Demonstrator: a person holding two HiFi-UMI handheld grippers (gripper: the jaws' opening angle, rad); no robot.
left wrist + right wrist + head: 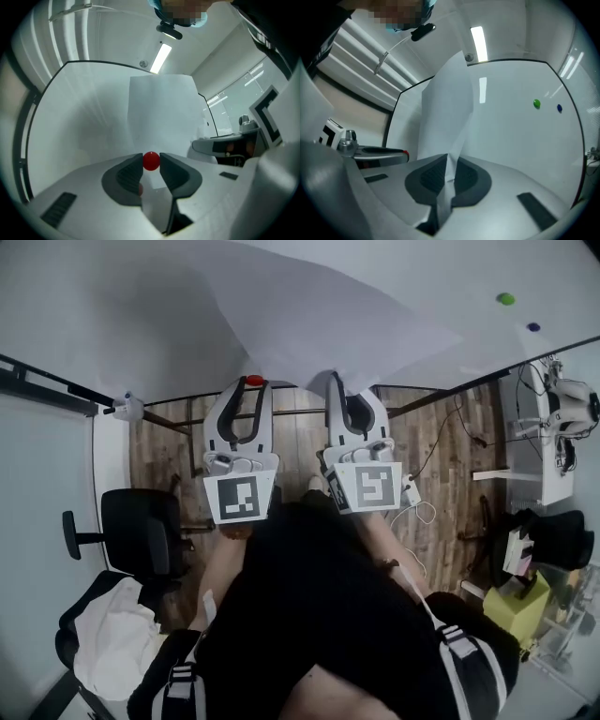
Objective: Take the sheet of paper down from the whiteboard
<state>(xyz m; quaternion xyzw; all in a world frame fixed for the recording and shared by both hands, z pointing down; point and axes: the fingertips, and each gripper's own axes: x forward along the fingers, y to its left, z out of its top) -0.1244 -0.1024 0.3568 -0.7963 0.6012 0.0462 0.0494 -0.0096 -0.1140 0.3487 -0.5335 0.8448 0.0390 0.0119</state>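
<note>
From my feed: left gripper [253, 382] [151, 161] has its jaws partway closed on a small red magnet [254, 381] [151, 161], held right at the tips w/ both pads touching it. Magnet sits at the lower edge of the sheet of paper [328, 324] [161, 112]. Can't tell whether it touches the whiteboard [112, 315] [79, 122].

Right gripper [337, 381] [449, 161] is fully closed, pinching a lower edge of the paper [445, 117] btw its pads. The sheet runs up from the jaws in a fold. A strip of it also hangs down behind the pads.

Paper is in front of the whiteboard [511, 131], roughly center. In the head view its lower part bulges out toward me, not flat on the board. Both grippers sit side by side at its bottom edge, near each other but apart.

On the board, off to the right & well apart from the sheet: a green magnet [505, 299] [536, 103] and a blue magnet [532, 327] [559, 108], close together.

Below: wood floor [450, 484] and a black office chair [141, 531] at left.
</note>
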